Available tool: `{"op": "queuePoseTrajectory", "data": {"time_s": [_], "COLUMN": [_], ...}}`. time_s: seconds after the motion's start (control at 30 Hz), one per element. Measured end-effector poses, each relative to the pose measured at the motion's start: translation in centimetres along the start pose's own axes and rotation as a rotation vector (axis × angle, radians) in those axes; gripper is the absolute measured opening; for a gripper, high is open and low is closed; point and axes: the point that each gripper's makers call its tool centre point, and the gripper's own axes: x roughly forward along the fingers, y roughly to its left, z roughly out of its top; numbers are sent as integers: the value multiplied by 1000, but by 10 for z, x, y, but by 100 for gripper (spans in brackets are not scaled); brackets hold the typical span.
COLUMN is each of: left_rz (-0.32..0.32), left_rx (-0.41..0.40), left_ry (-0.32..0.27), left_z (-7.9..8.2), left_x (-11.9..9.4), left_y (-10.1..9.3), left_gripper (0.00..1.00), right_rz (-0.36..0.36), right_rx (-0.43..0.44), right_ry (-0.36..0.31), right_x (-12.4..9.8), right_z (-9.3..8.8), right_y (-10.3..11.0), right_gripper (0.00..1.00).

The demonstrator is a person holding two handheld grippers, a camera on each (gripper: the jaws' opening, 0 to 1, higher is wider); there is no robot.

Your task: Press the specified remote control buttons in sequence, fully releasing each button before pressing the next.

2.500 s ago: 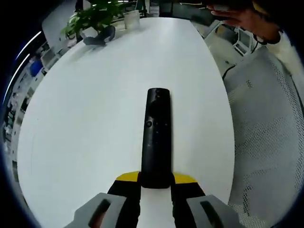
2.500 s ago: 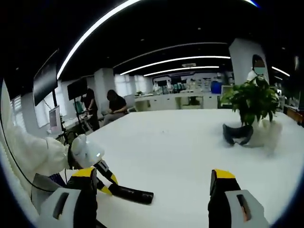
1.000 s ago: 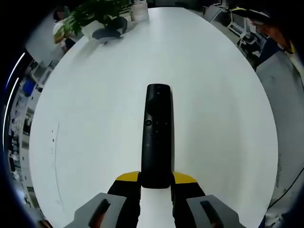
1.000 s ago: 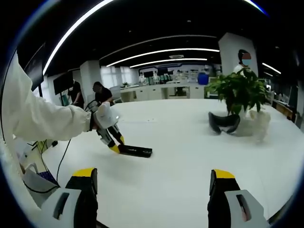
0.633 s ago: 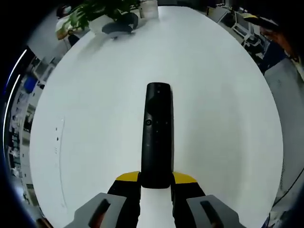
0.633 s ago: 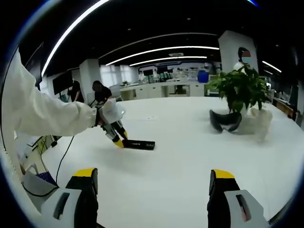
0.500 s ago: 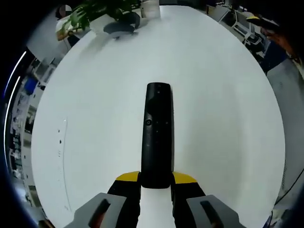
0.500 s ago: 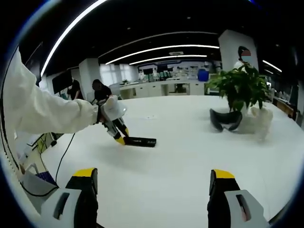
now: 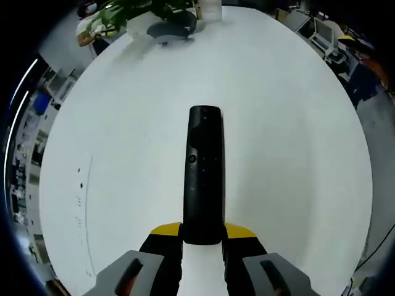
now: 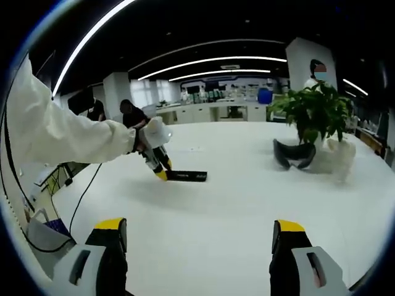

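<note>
A long black remote control (image 9: 203,174) points away from me over the white table (image 9: 123,154), buttons facing up. My left gripper (image 9: 202,233) is shut on its near end, yellow-tipped jaws pressed to both sides. In the right gripper view the same remote (image 10: 186,176) hangs just above the table, held by the left gripper (image 10: 162,171) at the end of a white sleeve (image 10: 68,145). My right gripper (image 10: 197,237) stands open in the foreground, well short of the remote, nothing between its jaws.
A potted plant (image 10: 318,120) and a dark headset-like object (image 10: 295,154) sit at the table's far right; the same plant (image 9: 126,12) and dark object (image 9: 170,31) lie beyond the remote. People (image 10: 133,117) stand by desks behind. A cable (image 10: 80,197) hangs at left.
The left gripper has carried the remote farther over the table, rightward in the right gripper view. Both grippers keep their states.
</note>
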Motion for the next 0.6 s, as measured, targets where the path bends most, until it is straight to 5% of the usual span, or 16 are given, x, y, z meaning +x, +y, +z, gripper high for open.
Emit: {"op": "queuePoseTrajectory", "data": {"time_s": [0.23, 0.27, 0.47, 0.6], "left_rz": [14, 17, 189, 307], "left_rx": [-37, -88, -109, -216], "left_ry": [15, 22, 1, -46], "left_z": [-1, -3, -3, -9], "left_x": [-1, -2, -7, -13], "left_y": [0, -4, 8, 11], "left_gripper": [25, 23, 35, 40], "right_rz": [2, 2, 1, 10], "right_rx": [-1, -3, 2, 1], "right_ry": [-23, -27, -52, -63], "right_x": [-2, -4, -9, -12], "right_z": [5, 6, 11, 13], "right_y": [1, 1, 2, 5], "right_gripper": [98, 98, 98, 98]}}
